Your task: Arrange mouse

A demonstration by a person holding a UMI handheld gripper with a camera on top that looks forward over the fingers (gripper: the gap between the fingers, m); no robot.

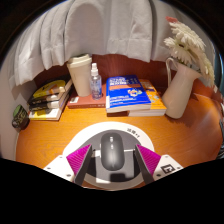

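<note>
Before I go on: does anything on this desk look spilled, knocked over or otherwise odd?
Nothing stands out. The mouse lies between the open fingers on its white round pad; bottle, vase and blue book look undisturbed.

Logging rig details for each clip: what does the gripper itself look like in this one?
The gripper shows two fingers, each bearing a bright magenta triangular pad on its inner face. Outside the pads are white blocks with small black-and-white square markings. No cable, hand or sleeve is visible. The jaws stand apart, with the grey mouse between them on a white round mat.
</note>
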